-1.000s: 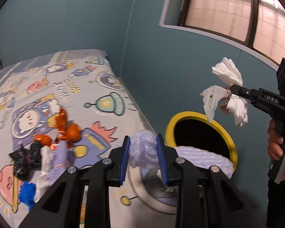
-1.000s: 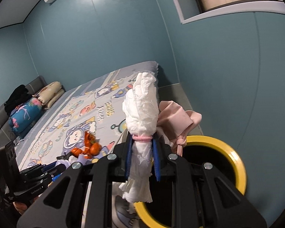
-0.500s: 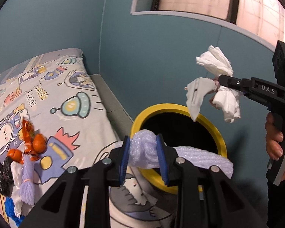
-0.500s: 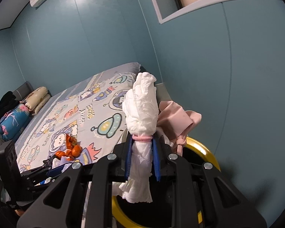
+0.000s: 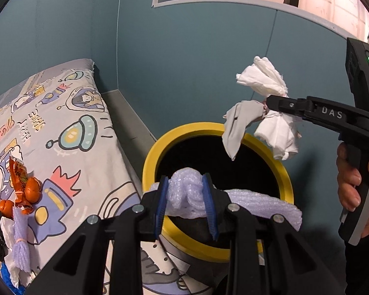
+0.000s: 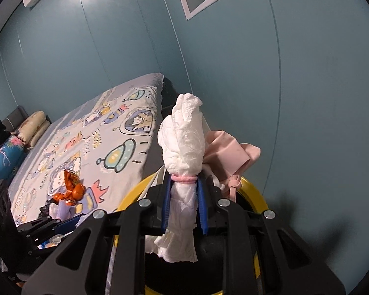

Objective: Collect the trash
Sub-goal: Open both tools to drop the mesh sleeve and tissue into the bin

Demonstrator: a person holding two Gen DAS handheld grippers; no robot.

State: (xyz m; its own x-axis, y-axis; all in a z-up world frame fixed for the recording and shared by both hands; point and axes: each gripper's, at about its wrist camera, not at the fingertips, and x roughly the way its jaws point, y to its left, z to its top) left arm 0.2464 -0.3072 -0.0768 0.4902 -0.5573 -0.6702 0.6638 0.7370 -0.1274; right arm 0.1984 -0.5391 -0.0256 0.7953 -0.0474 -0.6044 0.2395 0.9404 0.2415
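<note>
Two loads up, none dropped yet: left tool (image 5: pixel 185 202) clamped on lilac foam wrap (image 5: pixel 188 194) over the yellow-rimmed bin (image 5: pixel 150 157), right tool (image 6: pixel 183 205) pinching a tied tissue bundle (image 6: pixel 184 142) above it. More scraps (image 5: pixel 19 196) waiting near the bed's (image 5: pixel 69 113) bin-side edge.

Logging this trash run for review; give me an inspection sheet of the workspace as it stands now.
Surface: cartoon-print bedsheet.
Job's things: yellow-rimmed black bin beside the bed; lilac foam wad; white tissue bundle tied with a pink band.
Clutter: orange wrappers, purple foam roll, black scrap on sheet.
Grippers: left gripper shut on foam, right gripper shut on tissue, both over bin.
Cables: nothing seen.
Surroundings: teal wall, window, pillows.
</note>
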